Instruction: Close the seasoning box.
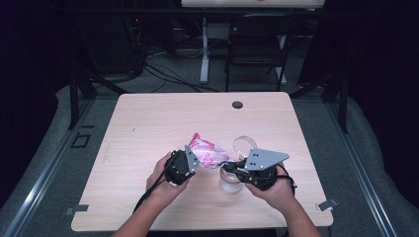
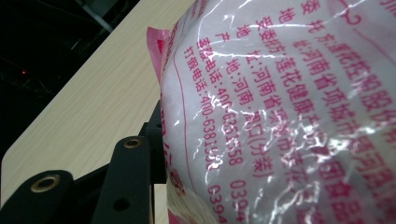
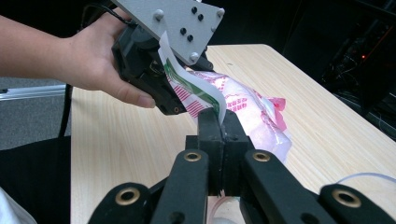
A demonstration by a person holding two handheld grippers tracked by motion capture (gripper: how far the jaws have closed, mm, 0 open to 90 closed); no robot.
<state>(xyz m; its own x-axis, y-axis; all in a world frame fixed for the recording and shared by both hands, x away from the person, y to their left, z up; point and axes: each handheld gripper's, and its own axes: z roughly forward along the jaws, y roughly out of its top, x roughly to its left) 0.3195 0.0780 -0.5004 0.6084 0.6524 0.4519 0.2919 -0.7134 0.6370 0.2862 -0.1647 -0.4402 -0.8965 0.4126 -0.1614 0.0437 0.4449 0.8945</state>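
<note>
My left claw (image 1: pixel 190 160) grips the bag's (image 1: pixel 207 153) body; right claw (image 3: pixel 219 122) pinches its corner, bag stretched between (cup (image 1: pixel 231 181) below).

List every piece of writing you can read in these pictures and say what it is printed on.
All of it is red print on the clear plastic bag, seen in the left gripper view:
"河南省项城市" in an address line.
"莲花健康" in the next line; the rest is uncertain.
"400-6381..." after "订购电话"; the last digits blur.
"周口(分装)" and partial digits "0394".
Print on the bag's torn corner in the right gripper view, and in the high view, is too small to read.
</note>
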